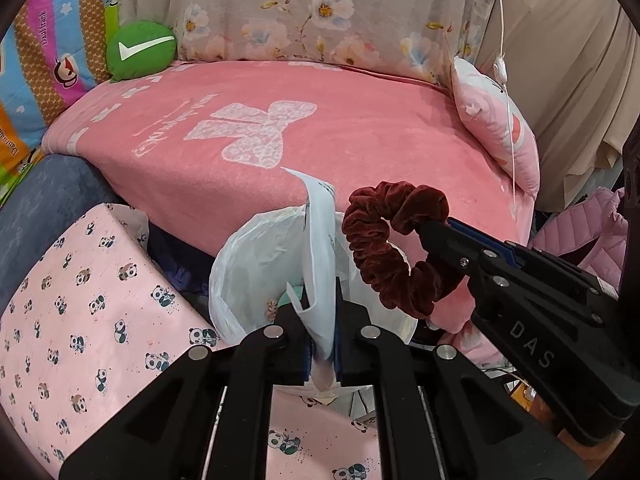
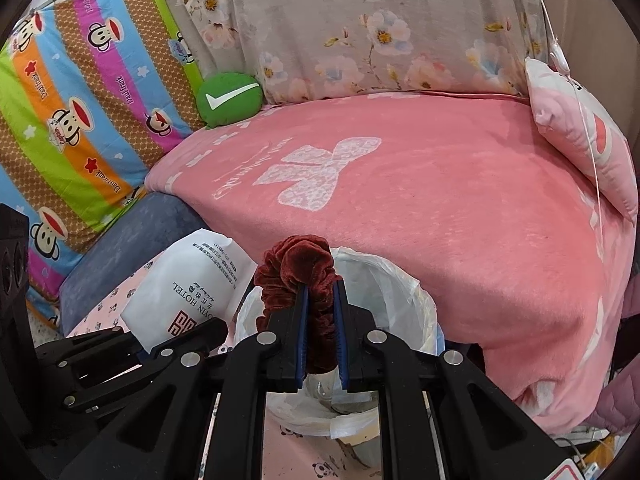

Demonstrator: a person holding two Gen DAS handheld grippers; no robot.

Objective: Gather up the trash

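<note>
Over the bin: I've got both claws hanging above the trash bin [image 2: 400, 308], white liner bag [image 1: 256, 264] folded over its rim, tucked against the near edge of the bed.
Left gripper [image 1: 322, 332]: pinched nearly closed on a white paper packet [image 1: 320, 248]; the sheet stands up between the blue pads, right above the bin mouth.
Packet, from the right camera: red logo and hotel lettering on it [image 2: 192, 284], left of the bin.
Right gripper [image 2: 320, 328]: clamped on a dark red velvet scrunchie [image 2: 298, 268], which bunches up above the fingertips, over the bin's near-left rim.
Scrunchie, from the left camera: a loop [image 1: 394, 240] hanging off the right claw's tip, just beside the packet.
Crowding me: panda-print pink box [image 1: 80, 300] left of the bin, blue-grey cushion [image 1: 44, 200] behind it.
On the bed: pink blanket [image 2: 440, 200], green check-mark cushion [image 2: 230, 98], pink pillow [image 2: 580, 140], white cord [image 1: 506, 92] dangling across it.
</note>
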